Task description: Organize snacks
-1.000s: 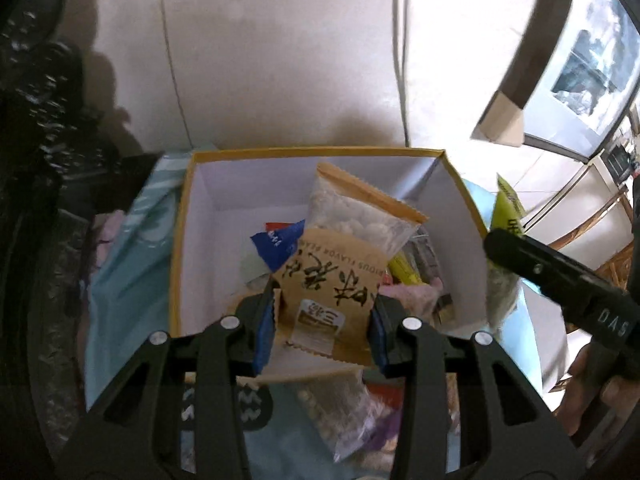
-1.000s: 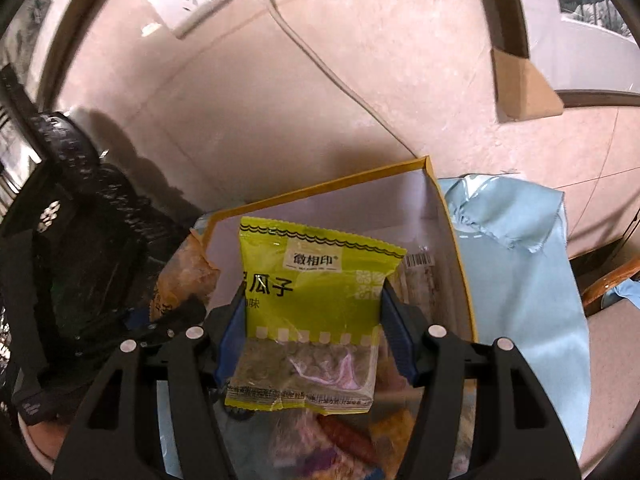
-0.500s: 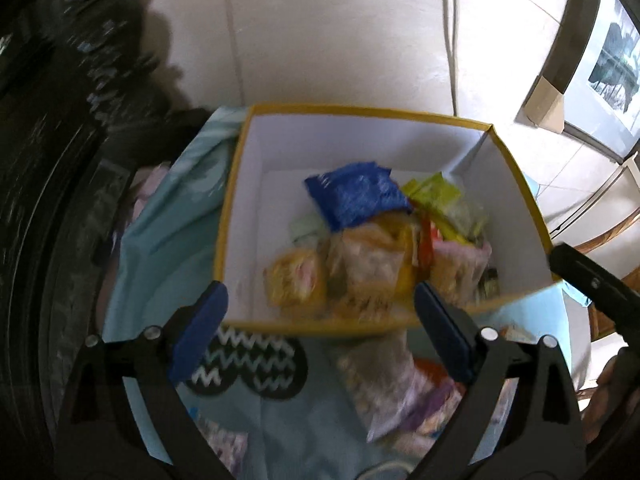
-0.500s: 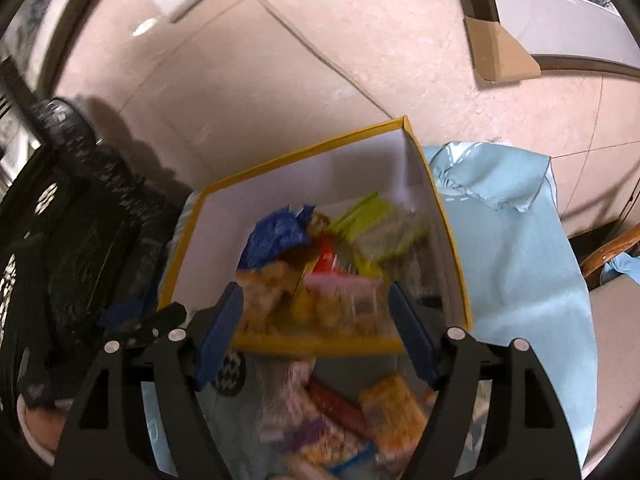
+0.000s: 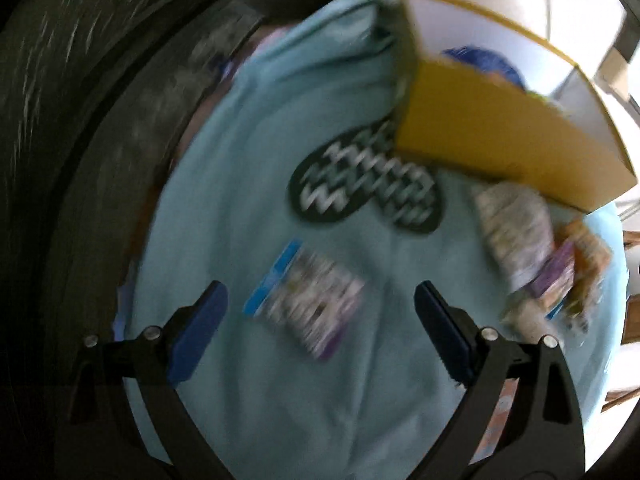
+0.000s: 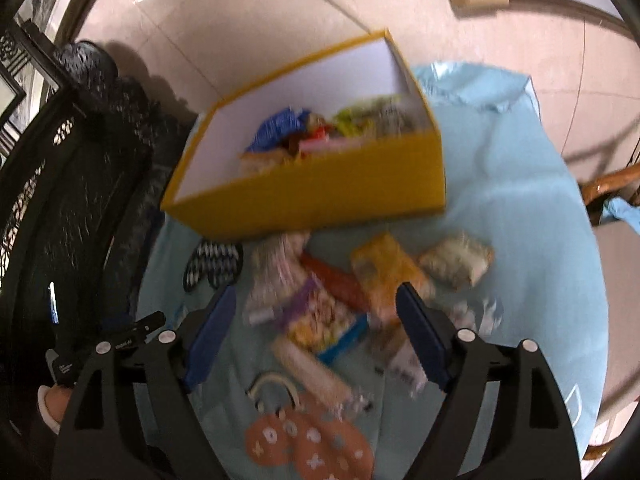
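A yellow box (image 6: 320, 196) with white inner walls stands on a light blue cloth (image 6: 520, 240) and holds several snack packets (image 6: 320, 140); it also shows in the left wrist view (image 5: 512, 136). My left gripper (image 5: 320, 316) is open and empty above a blue-edged snack packet (image 5: 308, 304) lying on the cloth (image 5: 240, 208). My right gripper (image 6: 316, 340) is open and empty over a pile of loose packets: a purple and blue one (image 6: 320, 320), a yellow one (image 6: 388, 276) and a red stick (image 6: 336, 280). Both views are motion-blurred.
A dark carved chair (image 6: 80, 160) stands at the left. A black zigzag print (image 5: 368, 184) marks the cloth before the box. More packets (image 5: 532, 248) lie at the right in the left wrist view. An orange patterned print (image 6: 308, 440) is near me. A tiled wall is behind.
Both grippers let go of their packets into the box, opened, and pulled back down and away from it to over the loose snacks on the cloth.
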